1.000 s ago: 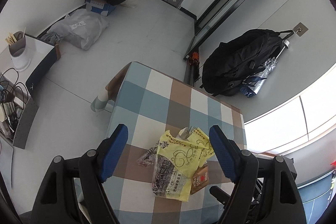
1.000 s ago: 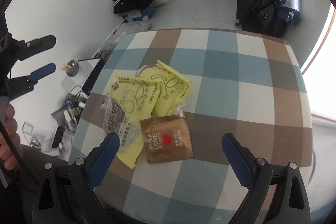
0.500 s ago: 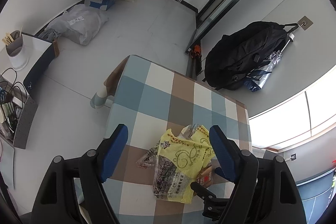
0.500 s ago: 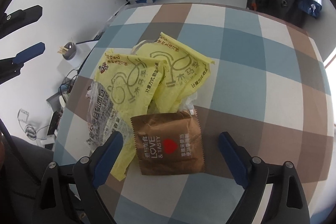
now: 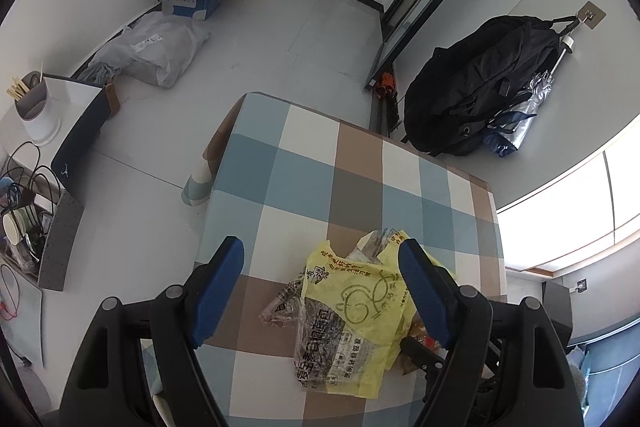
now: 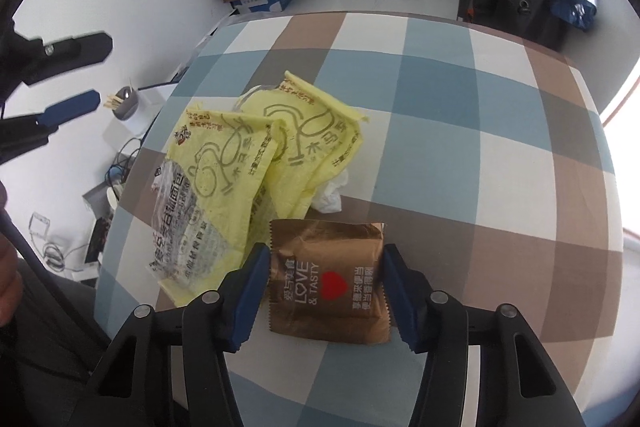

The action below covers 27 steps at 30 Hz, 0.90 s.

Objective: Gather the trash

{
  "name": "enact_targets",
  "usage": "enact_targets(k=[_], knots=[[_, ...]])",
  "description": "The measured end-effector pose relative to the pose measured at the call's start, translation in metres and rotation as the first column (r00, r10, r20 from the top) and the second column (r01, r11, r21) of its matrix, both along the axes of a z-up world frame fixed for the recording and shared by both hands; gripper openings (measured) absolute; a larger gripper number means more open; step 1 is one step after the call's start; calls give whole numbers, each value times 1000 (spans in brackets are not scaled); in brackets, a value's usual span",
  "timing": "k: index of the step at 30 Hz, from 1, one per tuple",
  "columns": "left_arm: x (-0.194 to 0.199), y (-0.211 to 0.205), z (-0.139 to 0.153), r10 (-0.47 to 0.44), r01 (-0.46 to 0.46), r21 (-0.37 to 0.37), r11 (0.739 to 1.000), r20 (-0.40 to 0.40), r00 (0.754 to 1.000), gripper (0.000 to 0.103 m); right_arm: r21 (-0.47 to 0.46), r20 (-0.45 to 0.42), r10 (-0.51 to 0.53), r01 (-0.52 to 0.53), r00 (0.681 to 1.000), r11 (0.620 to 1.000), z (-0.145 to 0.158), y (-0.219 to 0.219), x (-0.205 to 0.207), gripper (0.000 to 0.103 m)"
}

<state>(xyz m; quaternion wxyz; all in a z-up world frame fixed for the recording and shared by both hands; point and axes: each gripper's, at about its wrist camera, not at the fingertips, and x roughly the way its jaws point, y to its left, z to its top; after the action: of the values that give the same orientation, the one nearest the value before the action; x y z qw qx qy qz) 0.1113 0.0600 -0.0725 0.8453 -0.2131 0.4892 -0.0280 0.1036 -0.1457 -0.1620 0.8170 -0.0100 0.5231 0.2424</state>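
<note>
The right gripper point(image 6: 324, 285) is closing around the brown snack packet point(image 6: 328, 277) on the checked worktop point(image 6: 460, 131), its pads just meeting the edges; next, squeeze and lift. The left gripper point(image 5: 322, 291) hovers open over the yellow wrappers point(image 5: 352, 311) beyond

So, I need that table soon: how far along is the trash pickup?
Nothing looks collected yet. The right gripper is closing around the brown wrapper, which lies on the table. The left gripper hovers open over the yellow wrappers, untouched.
</note>
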Motion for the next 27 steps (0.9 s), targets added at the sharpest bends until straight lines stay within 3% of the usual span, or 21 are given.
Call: enact_targets(k=[5,9,11,19,25,27], knots=[[0,-12,-14,-45,45,12,999,-53,998,77,33,9,-19,19,1000,999,7,-12,-2,56],[5,-26,-37,-84,94,56,994,-159,984,77,58,9,-41,41,999,998,11,-27,-3,56],[6,-30,-47,-95,105,41,994,-195,976,77,62,2,-54,53,999,997,10,-32,-3,56],[4,-44,-51,-139,137,-21,990,-201,970,77,94,0,-90,89,996,992,13,-51,-4,56],[5,-59,-56,-166,179,41,983,-221,961,77,104,-4,-119,119,993,987,13,-64,-5,56],[6,-63,-60,-163,190,98,977,-237,958,77,109,-2,-125,125,992,986,14,-68,-6,56]])
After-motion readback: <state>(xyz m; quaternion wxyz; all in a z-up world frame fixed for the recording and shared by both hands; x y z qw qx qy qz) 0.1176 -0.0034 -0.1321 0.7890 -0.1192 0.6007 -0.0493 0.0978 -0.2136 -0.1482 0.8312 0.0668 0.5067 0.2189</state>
